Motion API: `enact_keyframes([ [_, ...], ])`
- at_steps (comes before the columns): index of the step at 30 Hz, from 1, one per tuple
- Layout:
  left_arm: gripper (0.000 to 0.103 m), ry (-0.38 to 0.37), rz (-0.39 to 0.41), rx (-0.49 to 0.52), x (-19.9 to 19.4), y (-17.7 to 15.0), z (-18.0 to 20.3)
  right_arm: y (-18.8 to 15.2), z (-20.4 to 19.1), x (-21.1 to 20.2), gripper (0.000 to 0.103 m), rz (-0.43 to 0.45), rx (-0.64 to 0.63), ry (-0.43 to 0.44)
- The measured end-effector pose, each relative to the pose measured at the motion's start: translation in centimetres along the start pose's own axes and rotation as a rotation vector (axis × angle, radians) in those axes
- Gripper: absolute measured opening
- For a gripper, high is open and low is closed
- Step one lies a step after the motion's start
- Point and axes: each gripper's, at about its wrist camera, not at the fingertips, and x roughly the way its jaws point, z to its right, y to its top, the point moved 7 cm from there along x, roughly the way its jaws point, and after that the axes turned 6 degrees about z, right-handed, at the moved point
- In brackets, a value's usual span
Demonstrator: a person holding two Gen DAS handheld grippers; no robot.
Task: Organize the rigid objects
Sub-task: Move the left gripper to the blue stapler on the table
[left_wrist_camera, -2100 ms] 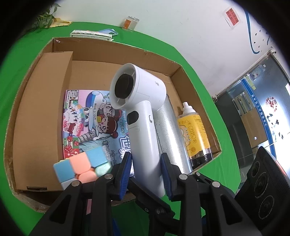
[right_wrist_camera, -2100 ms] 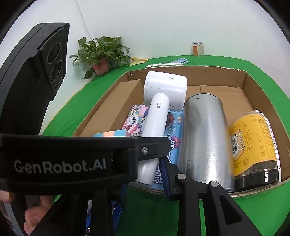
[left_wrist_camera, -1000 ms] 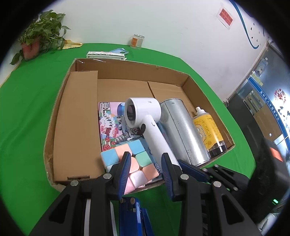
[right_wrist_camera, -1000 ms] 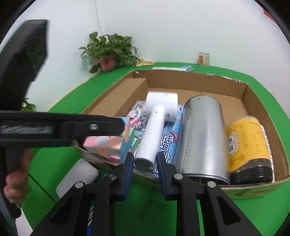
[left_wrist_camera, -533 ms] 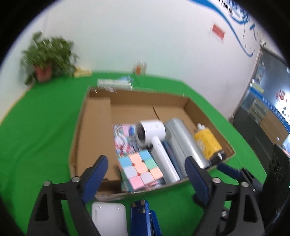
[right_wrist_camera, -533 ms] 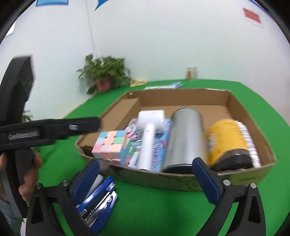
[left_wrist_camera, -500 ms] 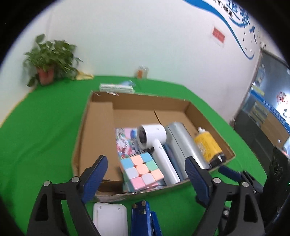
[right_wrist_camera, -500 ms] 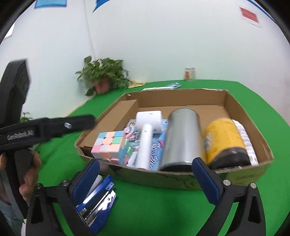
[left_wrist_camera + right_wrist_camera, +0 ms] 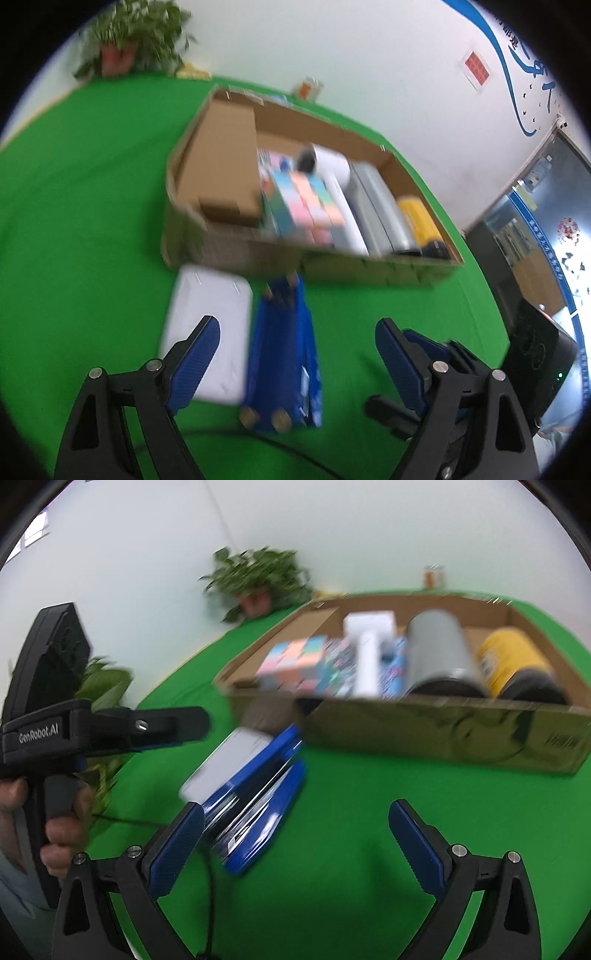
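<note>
**Two things wait outside the box**

Both your grippers have backed away from the cardboard box (image 9: 258,240). From left: white case (image 9: 210,332) and blue stapler (image 9: 284,354) lie on the cloth, unpacked. Cube (image 9: 310,199), dryer (image 9: 332,170), can (image 9: 380,206) and bottle (image 9: 421,221) are inside. Left gripper (image 9: 295,354) and right gripper (image 9: 295,834) have just opened, jaws apart, empty.

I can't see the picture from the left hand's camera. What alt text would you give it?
An open left claw, holding nothing, hangs over a green table above a blue stapler and a flat white box. Behind them a cardboard box holds a pastel puzzle cube, a white hair dryer, a silver can and a yellow bottle. The picture is motion-blurred.
</note>
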Motion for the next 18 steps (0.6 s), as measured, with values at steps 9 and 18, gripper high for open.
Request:
enact_keyframes([
  [9, 0.046, 0.011, -0.149, 0.014, 2.7, -4.1, 2.0, -3.8, 0.1, -1.9, 0.098, -0.060, -0.011, 0.065],
  [18, 0.027, -0.067, -0.185, -0.010, 5.0, -4.9, 5.8, -5.8, 4.3, -4.6, 0.095, -0.064, 0.073, 0.029],
])
